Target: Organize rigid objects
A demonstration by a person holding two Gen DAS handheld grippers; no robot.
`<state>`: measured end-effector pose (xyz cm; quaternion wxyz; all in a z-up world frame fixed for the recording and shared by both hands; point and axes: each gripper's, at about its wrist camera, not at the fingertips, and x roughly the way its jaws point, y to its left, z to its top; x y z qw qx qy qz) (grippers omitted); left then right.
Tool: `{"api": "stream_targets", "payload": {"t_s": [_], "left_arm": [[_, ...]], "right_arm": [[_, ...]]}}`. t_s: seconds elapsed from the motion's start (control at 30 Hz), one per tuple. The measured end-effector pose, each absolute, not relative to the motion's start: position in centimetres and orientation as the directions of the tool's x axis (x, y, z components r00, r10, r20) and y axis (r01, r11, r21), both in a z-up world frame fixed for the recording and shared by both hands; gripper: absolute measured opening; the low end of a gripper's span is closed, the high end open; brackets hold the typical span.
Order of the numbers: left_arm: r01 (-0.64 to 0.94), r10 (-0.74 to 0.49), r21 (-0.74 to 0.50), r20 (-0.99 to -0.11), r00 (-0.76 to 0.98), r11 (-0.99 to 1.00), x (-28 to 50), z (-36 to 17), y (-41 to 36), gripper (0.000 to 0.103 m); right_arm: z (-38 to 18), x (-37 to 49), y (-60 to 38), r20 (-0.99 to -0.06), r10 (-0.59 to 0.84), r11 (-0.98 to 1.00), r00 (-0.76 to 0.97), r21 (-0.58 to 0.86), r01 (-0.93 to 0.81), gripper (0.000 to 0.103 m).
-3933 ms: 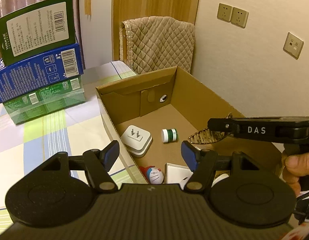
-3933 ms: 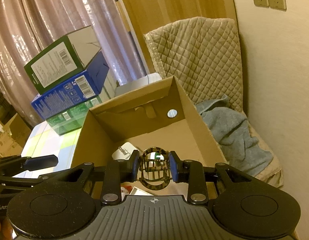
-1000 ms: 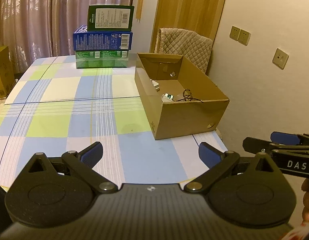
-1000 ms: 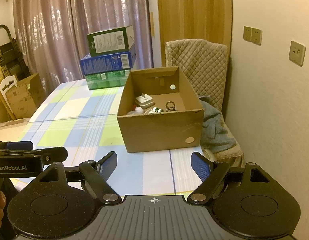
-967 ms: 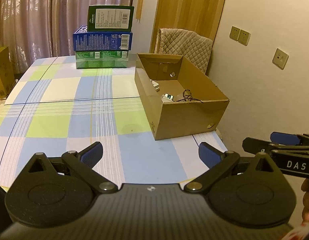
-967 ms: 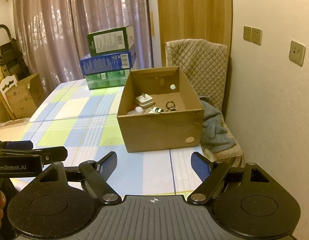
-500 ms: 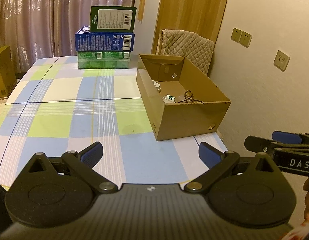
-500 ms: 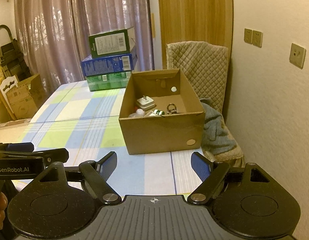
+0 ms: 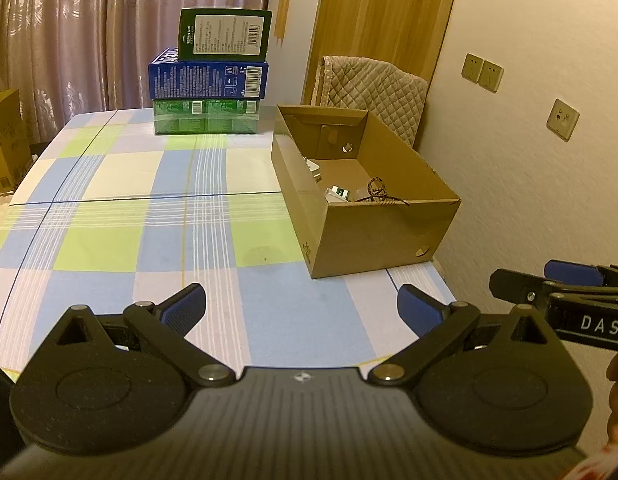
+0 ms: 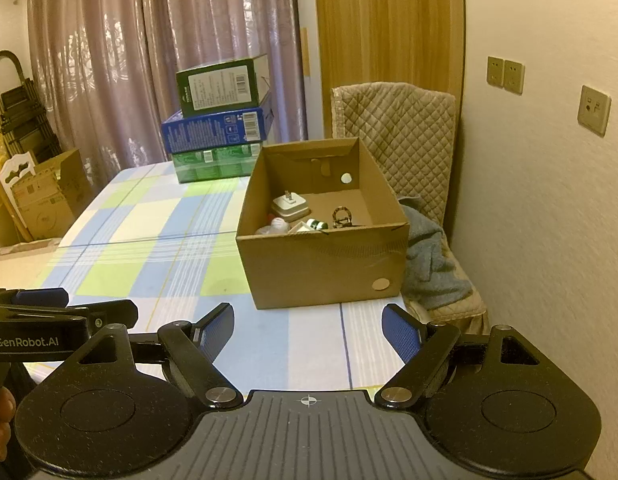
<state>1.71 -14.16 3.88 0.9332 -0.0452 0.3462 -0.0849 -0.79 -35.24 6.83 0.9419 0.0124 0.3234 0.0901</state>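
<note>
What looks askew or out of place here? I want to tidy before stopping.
The top green box sits skewed on the blue box, not lined up with the stack. A grey cloth lies crumpled on the chair beside the cardboard box. Both grippers, left and right, are open and hold nothing.

Warm, dim indoor light with a yellow cast in both wrist views

Light is soft and even, with no hard glare; the cardboard box point(image 10: 323, 258) throws only a faint shadow onto the bench point(image 9: 121, 216); the box interior is darker and its small contents are hard to make out; the curtains point(image 10: 157, 60) show a muted sheen; fisheye bending curves the wall and door edges, and the corners fall to black; fine grain softens distant detail, while near parts look sharp.
</note>
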Motion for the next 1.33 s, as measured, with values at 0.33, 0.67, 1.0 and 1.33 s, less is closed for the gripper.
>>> {"api": "stream_targets", "payload": {"t_s": [0.33,0.67,1.0,1.33], "left_arm": [[0.126,-0.189,-0.143,-0.639,0.745,0.982,1.66,3.85,-14.22,0.101],[0.128,-0.191,-0.143,-0.638,0.746,0.981,1.60,3.78,-14.27,0.101],[0.128,-0.191,-0.145,-0.638,0.746,0.981,1.61,3.82,-14.32,0.101],[0.123,-0.198,-0.161,-0.631,0.750,0.979,1.44,3.73,-14.18,0.101]], "right_arm": [[6.78,-0.81,-35.26,-0.606,0.178,0.983,0.775,0.081,-0.163,0.078],[6.81,-0.85,-35.27,-0.607,0.177,0.984,0.775,0.081,-0.161,0.078],[6.84,-0.94,-35.28,-0.608,0.177,0.984,0.774,0.081,-0.162,0.078],[6.92,-1.04,-35.18,-0.609,0.176,0.984,0.774,0.080,-0.160,0.078]]}}
